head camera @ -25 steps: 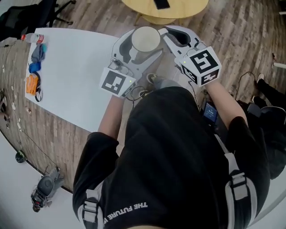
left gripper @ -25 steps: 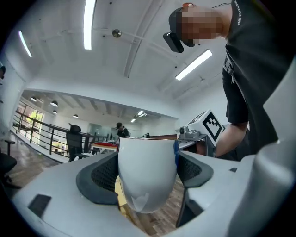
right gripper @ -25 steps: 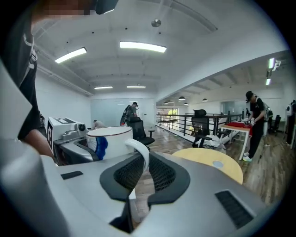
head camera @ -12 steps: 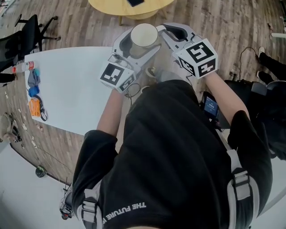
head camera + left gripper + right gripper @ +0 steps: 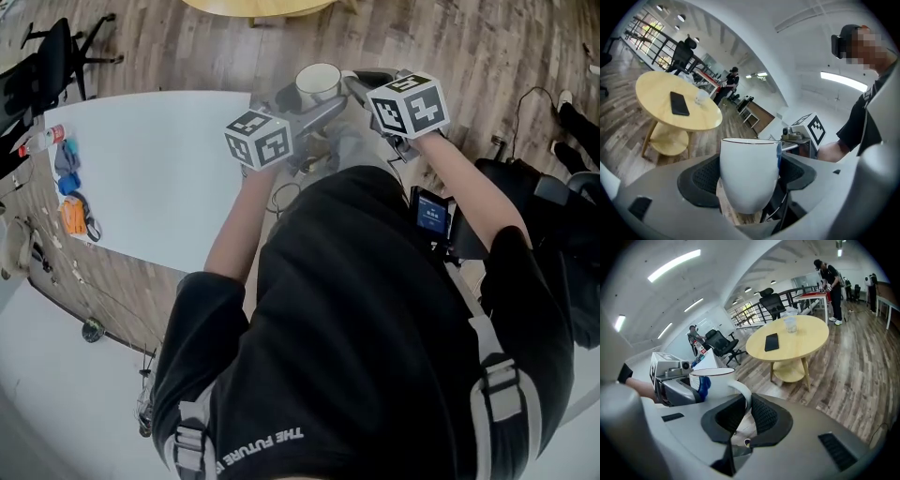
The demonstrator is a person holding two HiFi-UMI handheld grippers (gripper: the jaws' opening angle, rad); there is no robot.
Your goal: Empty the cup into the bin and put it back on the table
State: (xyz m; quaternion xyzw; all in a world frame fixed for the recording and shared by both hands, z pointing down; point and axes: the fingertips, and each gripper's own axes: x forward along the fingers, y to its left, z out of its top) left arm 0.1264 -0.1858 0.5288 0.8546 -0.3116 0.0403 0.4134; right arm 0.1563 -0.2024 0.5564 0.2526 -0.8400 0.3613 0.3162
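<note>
A white cup (image 5: 319, 84) is held upright in the air between both grippers, past the right edge of the white table (image 5: 159, 178). In the left gripper view the left gripper (image 5: 750, 176) is shut on the cup's (image 5: 750, 173) round body, with a black pad (image 5: 701, 180) pressed on each side. The right gripper (image 5: 746, 416) is shut on the cup's handle (image 5: 743, 391), and the cup (image 5: 717, 380) stands just beyond its jaws. A blue patch (image 5: 704, 385) shows on the cup's side. I cannot see inside the cup. No bin is in view.
Near the table's far left edge lie a bottle and small blue and orange things (image 5: 70, 187). A round yellow table (image 5: 787, 341) with a black phone and a clear cup stands on the wood floor ahead. Office chairs (image 5: 47, 66) are off to the left.
Both grippers have kept their hold while the cup has sunk away from the head camera and looks smaller. The marker cubes now face more upward, and the view has swung slightly.
</note>
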